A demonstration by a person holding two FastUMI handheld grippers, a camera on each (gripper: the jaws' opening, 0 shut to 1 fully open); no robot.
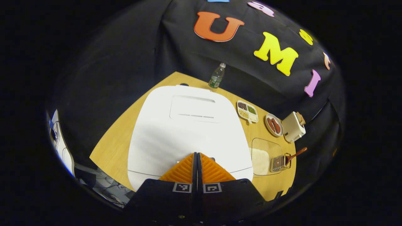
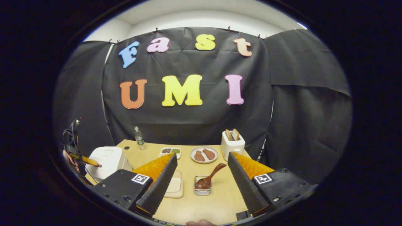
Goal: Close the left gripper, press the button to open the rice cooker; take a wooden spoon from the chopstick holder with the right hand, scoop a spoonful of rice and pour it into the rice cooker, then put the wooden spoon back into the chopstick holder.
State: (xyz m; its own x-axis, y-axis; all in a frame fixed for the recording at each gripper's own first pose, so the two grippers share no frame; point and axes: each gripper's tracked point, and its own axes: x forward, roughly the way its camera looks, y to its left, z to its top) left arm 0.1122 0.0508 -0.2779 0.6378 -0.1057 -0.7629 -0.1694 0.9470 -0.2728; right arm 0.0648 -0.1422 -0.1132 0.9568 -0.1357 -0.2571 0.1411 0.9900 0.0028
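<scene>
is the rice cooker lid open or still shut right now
Shut. In the left gripper view the rice cooker shows its flat lid top lying down with no inner pot visible, and the left gripper, jaws closed, hangs over its front edge.

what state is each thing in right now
rice cooker: lid shut
left tool: shut, over the cooker's front edge
right tool: open, holding nothing
spoon: in the holder, bowl down
bottle: upright, capped
toaster: slices sticking up
</scene>
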